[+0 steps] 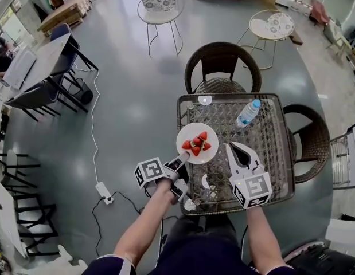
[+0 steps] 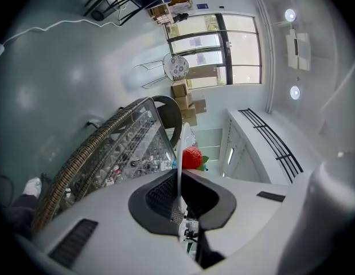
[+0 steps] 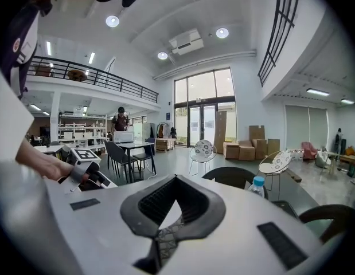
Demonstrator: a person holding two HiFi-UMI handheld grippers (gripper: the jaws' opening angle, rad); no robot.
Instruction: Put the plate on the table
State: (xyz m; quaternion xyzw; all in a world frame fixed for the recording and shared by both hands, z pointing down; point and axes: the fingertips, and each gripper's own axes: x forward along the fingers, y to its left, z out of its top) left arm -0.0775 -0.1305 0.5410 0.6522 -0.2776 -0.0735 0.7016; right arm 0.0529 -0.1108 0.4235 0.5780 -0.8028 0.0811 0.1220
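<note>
No legible text, numbers or brands anywhere. Left marker cube and right marker cube: black-and-white square patterns only, no letters. Bottle label too small to read. Cartons by the window: print not legible.

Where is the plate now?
Head view: the plate is over the table's left side, rim clamped in the left hand-held gripper, water bottle to its right.
</note>
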